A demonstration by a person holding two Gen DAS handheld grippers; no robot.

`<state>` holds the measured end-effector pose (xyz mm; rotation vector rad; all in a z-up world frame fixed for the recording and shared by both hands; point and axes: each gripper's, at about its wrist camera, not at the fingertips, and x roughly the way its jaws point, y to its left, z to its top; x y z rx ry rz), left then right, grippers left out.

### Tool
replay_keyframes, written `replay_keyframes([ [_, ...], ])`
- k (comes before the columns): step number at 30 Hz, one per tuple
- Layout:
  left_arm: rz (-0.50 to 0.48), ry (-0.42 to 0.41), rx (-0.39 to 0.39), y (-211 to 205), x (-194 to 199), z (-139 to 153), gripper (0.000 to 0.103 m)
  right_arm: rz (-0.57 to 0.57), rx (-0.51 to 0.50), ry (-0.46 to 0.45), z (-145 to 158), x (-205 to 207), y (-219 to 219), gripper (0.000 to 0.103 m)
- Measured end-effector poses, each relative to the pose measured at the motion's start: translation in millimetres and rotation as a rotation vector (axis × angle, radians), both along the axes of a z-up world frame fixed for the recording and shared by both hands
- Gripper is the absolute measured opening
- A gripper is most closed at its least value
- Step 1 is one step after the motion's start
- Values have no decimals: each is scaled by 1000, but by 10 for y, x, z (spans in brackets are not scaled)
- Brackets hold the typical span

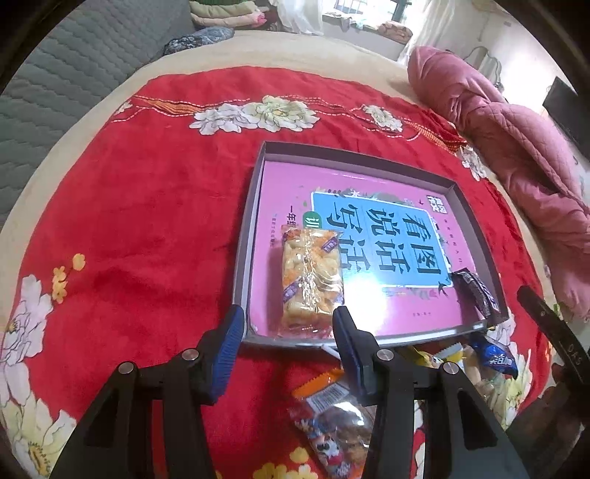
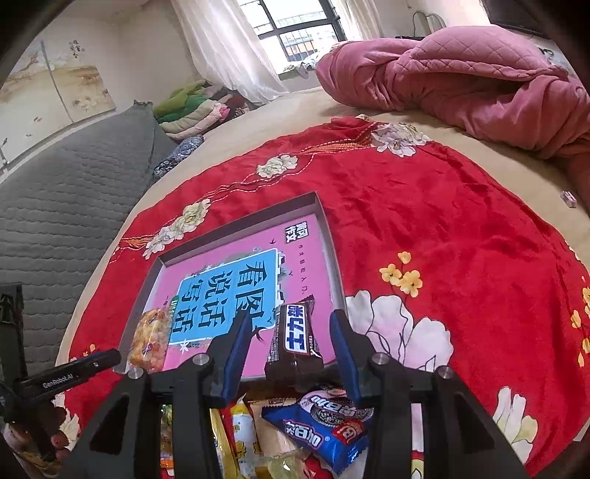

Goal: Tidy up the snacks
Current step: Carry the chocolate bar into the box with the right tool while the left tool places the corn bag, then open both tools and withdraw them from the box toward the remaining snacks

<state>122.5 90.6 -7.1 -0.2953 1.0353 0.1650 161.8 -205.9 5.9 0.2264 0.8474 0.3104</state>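
Brightness: daylight is filling the room, and both views are reading bright and colourful.
Source: light is coming through the window [image 2: 298, 33] behind sheer curtains [image 2: 221, 48], which are blowing out toward white.
Glare: a white sheen is washing over the glossy pink tray bottom [image 1: 365, 291] and glinting on the clear snack wrapper [image 1: 309, 276].
Shadows: soft ones are lying under the gripper fingers.
Distortion: fisheye bending is curving the red cloth [image 2: 461, 228]; black vignetting is closing the corners.
Focus: edges are softening slightly; the far room is looking hazy.
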Motion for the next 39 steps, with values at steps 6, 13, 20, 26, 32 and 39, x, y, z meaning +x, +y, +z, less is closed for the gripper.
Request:
replay_keyframes([
  [6,2,-19,-12,-10,-137,154,51,11,2,-5,37,-63,-12,49],
  [13,15,-21,-22,3,-337,234,51,7,5,-13,89,-150,-105,50],
  [20,21,-21,-27,2,-510,257,51,-11,6,-26,164,-236,-259,50],
  [26,23,-12,-40,-11,-597,241,51,1,14,-10,174,-328,-301,50],
  [32,13,-7,-42,-79,-697,243,51,12,22,24,143,-471,-310,50],
  [39,-7,19,-50,-199,-792,166,51,95,-39,72,63,-721,-105,50],
])
